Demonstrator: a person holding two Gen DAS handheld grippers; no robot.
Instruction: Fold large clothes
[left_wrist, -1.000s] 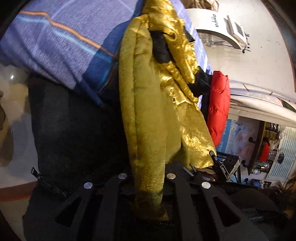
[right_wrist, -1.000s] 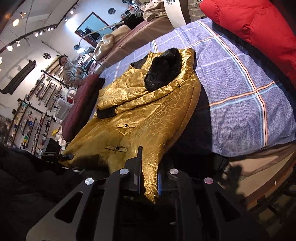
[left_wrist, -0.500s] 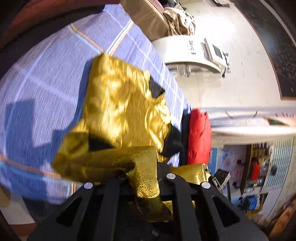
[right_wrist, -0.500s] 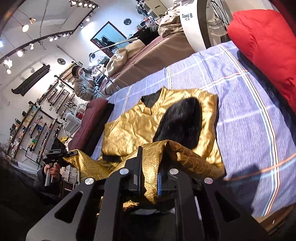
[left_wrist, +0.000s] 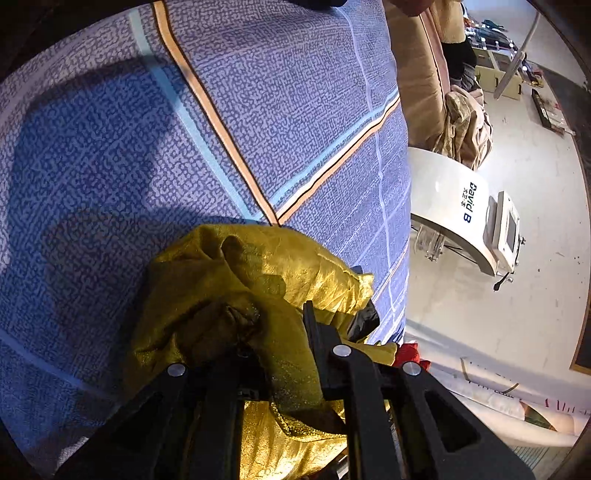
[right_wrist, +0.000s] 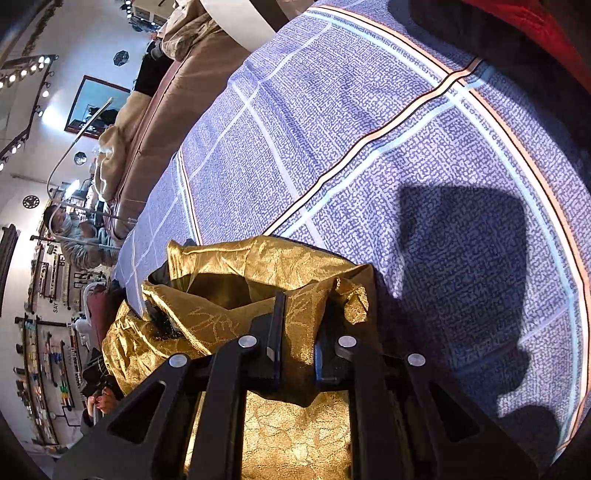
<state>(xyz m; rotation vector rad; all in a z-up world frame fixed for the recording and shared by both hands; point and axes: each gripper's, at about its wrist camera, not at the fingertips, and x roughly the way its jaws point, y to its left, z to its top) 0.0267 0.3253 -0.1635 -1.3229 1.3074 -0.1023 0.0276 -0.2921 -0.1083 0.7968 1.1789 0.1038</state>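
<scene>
The left tongs (left_wrist: 284, 332) are clamped narrow on a bunched fold of the gold jacket (left_wrist: 236, 288), the shiny cloth pinched between the black fingers and spilling down behind them. The right tongs (right_wrist: 299, 332) are likewise closed tight on a strip of the same gold jacket (right_wrist: 258, 273), which runs up between the two pads and drapes below them.

Taking the jacket as the landmark: it sits crumpled in a heap on the bed, over the purple checked bedspread (left_wrist: 147, 147), just below the point where the orange and pale blue stripes cross. A bit of black lining (left_wrist: 364, 319) peeks out at the jacket's right edge in the left wrist view, and a dark opening shows in its middle in the right wrist view. Shadows of the tongs fall on the bedspread (right_wrist: 369, 147) beside the jacket.

Beyond the jacket, past the bed's edge, stands a white curved machine (left_wrist: 454, 206) with blue lettering and a small screen. A red garment (right_wrist: 535, 22) lies at the far corner of the bed. Further off, a tan bed (right_wrist: 166, 110) carries heaped cloth, and a person (right_wrist: 70, 236) sits near shelves along the wall.
</scene>
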